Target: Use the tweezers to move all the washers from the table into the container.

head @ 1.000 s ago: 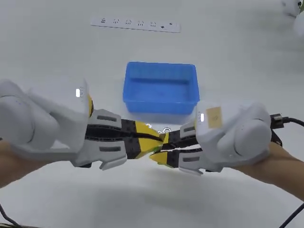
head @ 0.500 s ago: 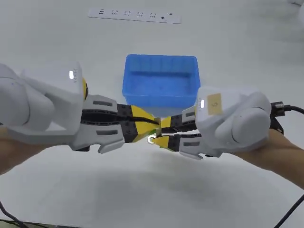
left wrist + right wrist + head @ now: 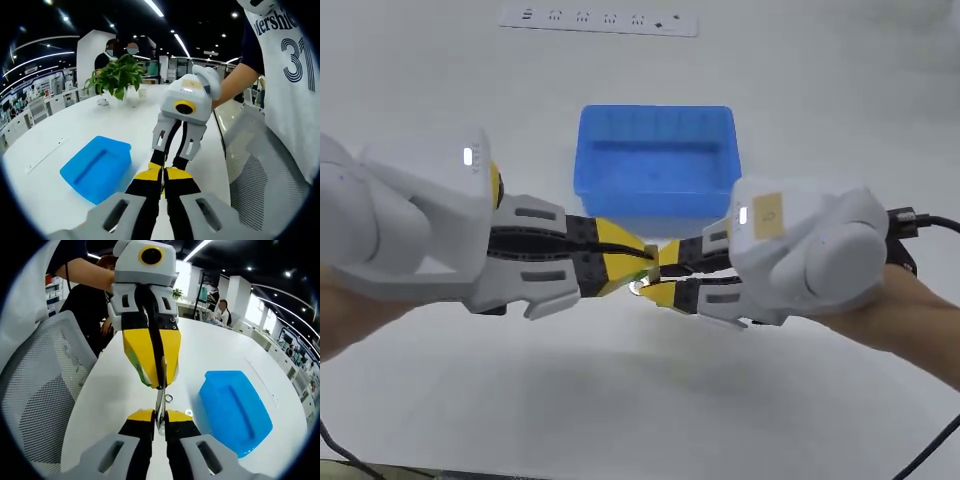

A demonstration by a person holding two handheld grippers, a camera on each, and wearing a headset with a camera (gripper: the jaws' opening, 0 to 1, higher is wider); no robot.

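Note:
My left gripper [image 3: 638,268] and right gripper [image 3: 660,285] meet tip to tip above the white table [image 3: 640,400], in front of the blue container [image 3: 655,150]. Thin silver tweezers [image 3: 160,405] run between them. In the right gripper view my right gripper [image 3: 159,416] is shut on one end, and the left gripper's yellow jaws pinch the tweezers further up. My left gripper [image 3: 162,176] also shows its jaws shut. Two small washers [image 3: 169,398] lie on the table under the tweezers, beside the container [image 3: 235,405]. A small metal ring [image 3: 638,289] shows just below the tips.
A white power strip [image 3: 598,20] lies at the far edge of the table, beyond the container. A grey mesh chair [image 3: 45,390] stands at the table's near side. A potted plant [image 3: 116,75] sits further along the table.
Both grippers stay tip to tip. The left one has risen a little, and the washers seen beyond the tips a second ago are now covered by the jaws. The head camera has shifted slightly.

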